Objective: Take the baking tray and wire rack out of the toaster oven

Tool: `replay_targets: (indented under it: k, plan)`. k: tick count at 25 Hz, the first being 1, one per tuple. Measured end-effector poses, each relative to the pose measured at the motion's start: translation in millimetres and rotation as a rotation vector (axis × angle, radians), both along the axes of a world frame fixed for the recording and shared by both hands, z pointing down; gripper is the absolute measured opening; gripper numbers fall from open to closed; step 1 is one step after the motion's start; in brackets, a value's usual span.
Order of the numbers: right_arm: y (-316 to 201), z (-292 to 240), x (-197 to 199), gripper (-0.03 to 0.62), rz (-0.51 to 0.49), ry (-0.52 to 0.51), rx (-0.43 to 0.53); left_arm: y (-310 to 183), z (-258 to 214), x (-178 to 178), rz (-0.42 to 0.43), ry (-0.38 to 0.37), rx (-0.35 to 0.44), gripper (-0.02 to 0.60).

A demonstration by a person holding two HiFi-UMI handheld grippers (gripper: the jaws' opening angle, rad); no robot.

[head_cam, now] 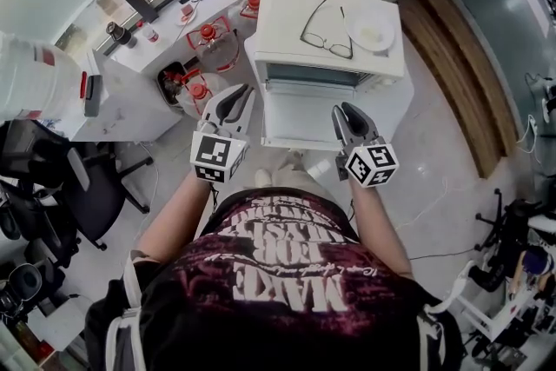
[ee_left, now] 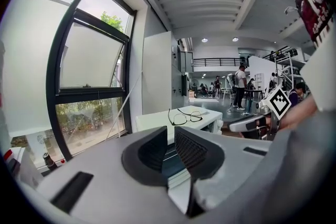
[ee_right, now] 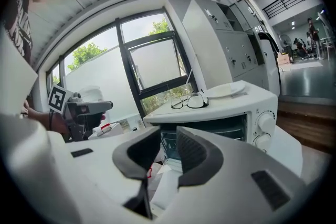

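Observation:
A white toaster oven (head_cam: 287, 22) stands in front of me with its door (head_cam: 304, 122) folded down. Its dark cavity (ee_right: 220, 131) faces my right gripper; I cannot make out the tray and rack inside. My left gripper (head_cam: 230, 104) hovers at the door's left edge. Its jaws stand a little apart with nothing between them, as the left gripper view (ee_left: 170, 136) shows. My right gripper (head_cam: 350, 122) hangs over the door's right edge. In the right gripper view (ee_right: 169, 136) its jaws also show a narrow empty gap, aimed at the cavity.
Black glasses (head_cam: 326, 29) and a white plate (head_cam: 371, 33) lie on the oven's top. Two knobs (ee_right: 265, 123) sit at its front right. Red-lidded glass jars (head_cam: 213, 43) crowd the floor left of it. A black office chair (head_cam: 78, 187) is at my left.

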State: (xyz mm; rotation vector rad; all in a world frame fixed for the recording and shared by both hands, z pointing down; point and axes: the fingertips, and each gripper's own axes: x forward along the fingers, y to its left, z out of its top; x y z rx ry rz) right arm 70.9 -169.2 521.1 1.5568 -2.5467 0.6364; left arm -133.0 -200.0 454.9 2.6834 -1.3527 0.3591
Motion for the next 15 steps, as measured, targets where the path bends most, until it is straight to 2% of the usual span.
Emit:
replay_targets:
  k: [15]
  plan:
    - [-65.4, 67.6, 3.6, 0.087, 0.051, -0.095, -0.126, -28.2, 9.7, 7.7, -0.01, -0.012, -0.029, 0.044]
